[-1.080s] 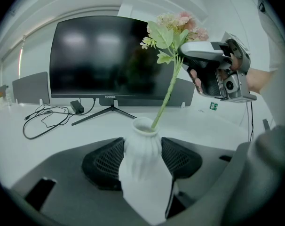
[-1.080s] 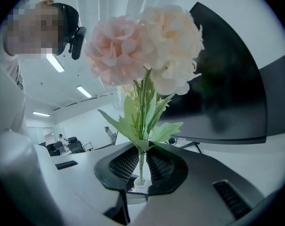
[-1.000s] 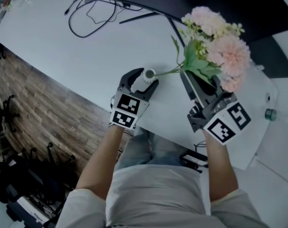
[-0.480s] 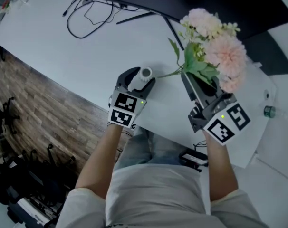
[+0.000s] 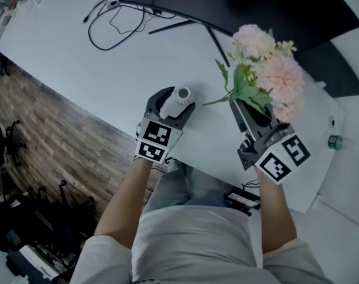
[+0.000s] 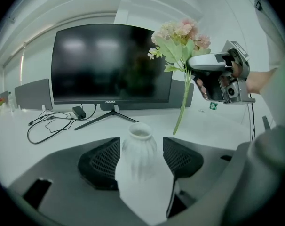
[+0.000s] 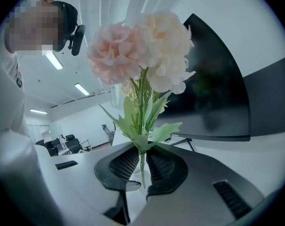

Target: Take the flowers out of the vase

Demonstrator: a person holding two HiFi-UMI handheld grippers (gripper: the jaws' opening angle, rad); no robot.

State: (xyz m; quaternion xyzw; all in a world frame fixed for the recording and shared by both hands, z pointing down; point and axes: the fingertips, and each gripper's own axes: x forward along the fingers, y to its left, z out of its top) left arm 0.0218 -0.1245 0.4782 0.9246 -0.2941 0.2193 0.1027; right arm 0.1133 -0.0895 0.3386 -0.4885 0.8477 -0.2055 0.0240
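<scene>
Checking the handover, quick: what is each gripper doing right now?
Left gripper: open; its fingers have just been opening, with the vase between them.
Right gripper: closed on the flowers, at the stem.

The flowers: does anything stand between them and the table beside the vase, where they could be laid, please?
Nothing visible does. The flowers, gripped by the stem in the right gripper, hang clear of the vase; the table beneath the stem end is bare, and the cable lies far off.
</scene>
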